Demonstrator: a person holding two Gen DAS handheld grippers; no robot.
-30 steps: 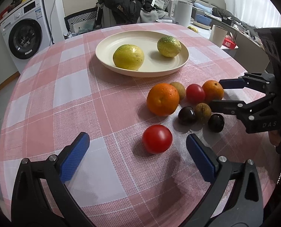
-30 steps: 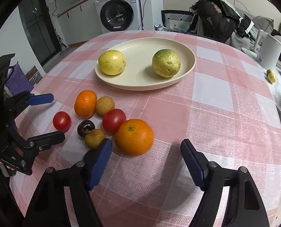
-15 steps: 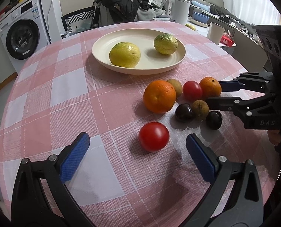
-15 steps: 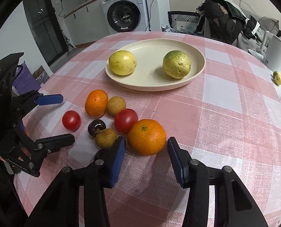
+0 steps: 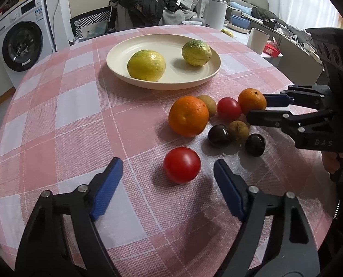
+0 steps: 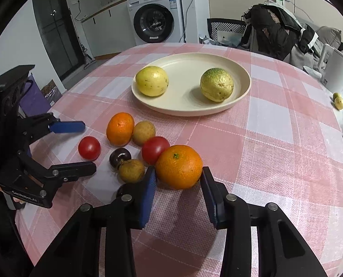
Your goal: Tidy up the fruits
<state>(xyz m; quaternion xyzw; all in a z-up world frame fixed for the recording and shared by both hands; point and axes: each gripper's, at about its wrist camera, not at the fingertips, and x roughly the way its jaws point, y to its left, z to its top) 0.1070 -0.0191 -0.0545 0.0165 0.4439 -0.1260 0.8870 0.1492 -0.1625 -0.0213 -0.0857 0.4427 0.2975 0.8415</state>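
The right gripper (image 6: 178, 191) is low on the worktop (image 6: 275, 138) with its jaws set on either side of the big orange (image 6: 179, 169), the blue pads touching or just short of its flanks. I cannot tell whether they are clenched on it yet; the orange sits on the cloth. It is the nearest fruit to that gripper and stands at the edge of the cluster, so it can be taken without knocking the others.

The left gripper (image 5: 166, 180) hovers with its jaws released and wide, lined up on the lone tomato (image 5: 182, 165), which lies apart from the rest and just ahead of the pads. That makes it an easy pick for this side.

The plate (image 6: 240, 92) carries 2 yellow-green citrus fruits (image 6: 151, 80), so it seems to be where fruit is gathered. The loose cluster lies between plate and grippers: a smaller orange (image 6: 120, 128), a second tomato (image 6: 154, 149), 2 brown fruits (image 6: 143, 132) and a dark plum (image 6: 120, 157), with another plum (image 5: 254, 144) seen from the left wrist.

Most of the sorting is likely still to do.
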